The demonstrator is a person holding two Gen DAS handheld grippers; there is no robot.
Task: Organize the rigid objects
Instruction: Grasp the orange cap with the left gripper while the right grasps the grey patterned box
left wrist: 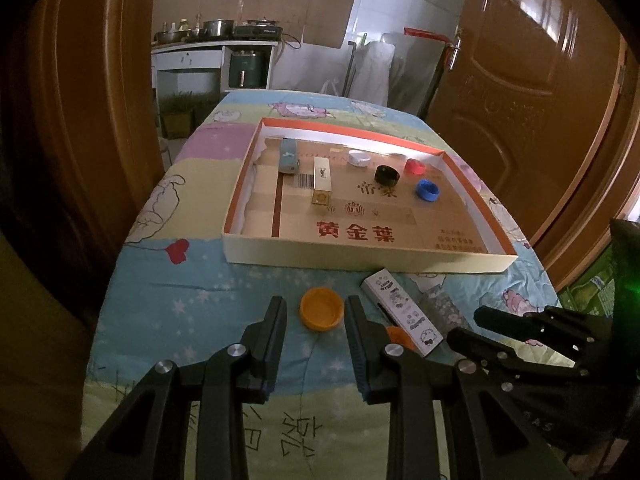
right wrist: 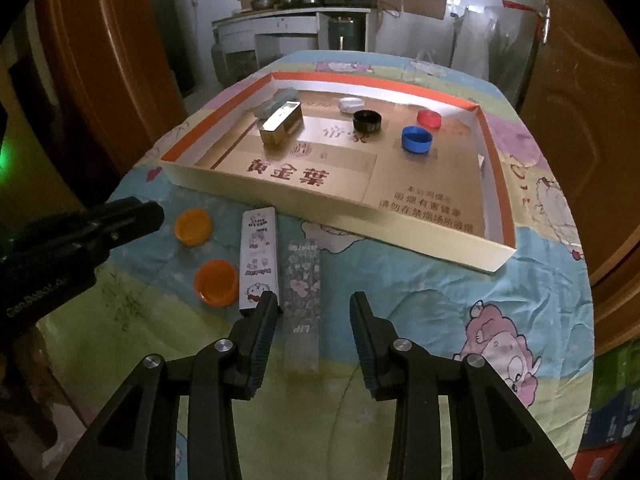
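Observation:
My left gripper (left wrist: 316,307) is open just above the table, with an orange cap (left wrist: 322,309) lying between its fingertips and no pad pressing on it. A second orange cap (right wrist: 216,282) lies nearer, partly hidden by a finger in the left wrist view. My right gripper (right wrist: 313,301) is open astride a grey floral box (right wrist: 302,300), with a gap on its right side. A white cartoon box (right wrist: 259,258) lies beside it, its near end under my left fingertip. The shallow orange-rimmed tray (left wrist: 360,258) behind holds a gold box (left wrist: 321,184), a blue-grey box (left wrist: 289,156) and several caps.
In the tray sit white (left wrist: 359,158), black (left wrist: 387,175), red (left wrist: 415,167) and blue (left wrist: 427,190) caps. The table wears a cartoon-print cloth (right wrist: 460,280). Brown doors stand on both sides. A kitchen counter (left wrist: 216,42) lies beyond the table's far edge.

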